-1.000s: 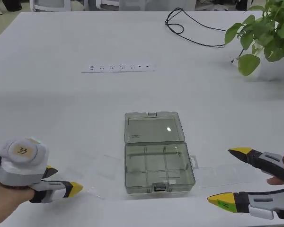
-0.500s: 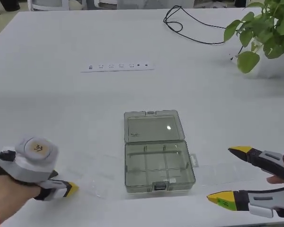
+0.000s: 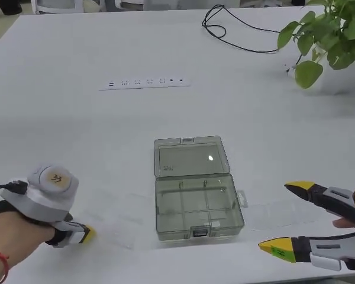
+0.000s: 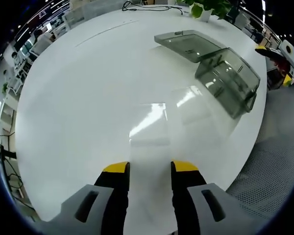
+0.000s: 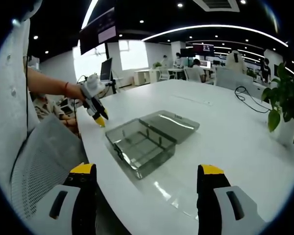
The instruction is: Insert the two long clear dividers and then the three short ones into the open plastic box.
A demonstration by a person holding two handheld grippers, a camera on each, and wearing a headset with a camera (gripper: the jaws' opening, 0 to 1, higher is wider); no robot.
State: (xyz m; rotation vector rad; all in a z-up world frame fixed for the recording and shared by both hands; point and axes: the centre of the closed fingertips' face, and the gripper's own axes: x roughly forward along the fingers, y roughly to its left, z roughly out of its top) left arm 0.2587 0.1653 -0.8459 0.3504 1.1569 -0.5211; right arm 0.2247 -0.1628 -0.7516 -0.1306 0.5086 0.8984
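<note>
The open smoky plastic box [image 3: 198, 207] sits near the table's front edge, with its lid [image 3: 191, 157] laid flat behind it. Thin partition lines show inside. Clear dividers lie flat on the table, faint to the box's left [image 3: 121, 222] and right [image 3: 278, 213]. My left gripper [image 3: 86, 235] is low at the front left, its jaws open a little. A clear divider [image 4: 149, 122] lies just ahead of its jaws, and the box [image 4: 228, 78] is further off. My right gripper [image 3: 284, 218] hovers wide open at the front right, pointing at the box [image 5: 142, 144], with nothing in it.
A white power strip [image 3: 145, 83] lies mid-table. A black cable [image 3: 236, 35] and a potted plant [image 3: 325, 35] are at the far right. The table's front edge runs just below both grippers. A mesh chair [image 5: 44, 161] stands beside the table.
My left gripper has rolled and drawn slightly left and down toward the table, so one yellow tip now shows. The right gripper and the box have stayed put.
</note>
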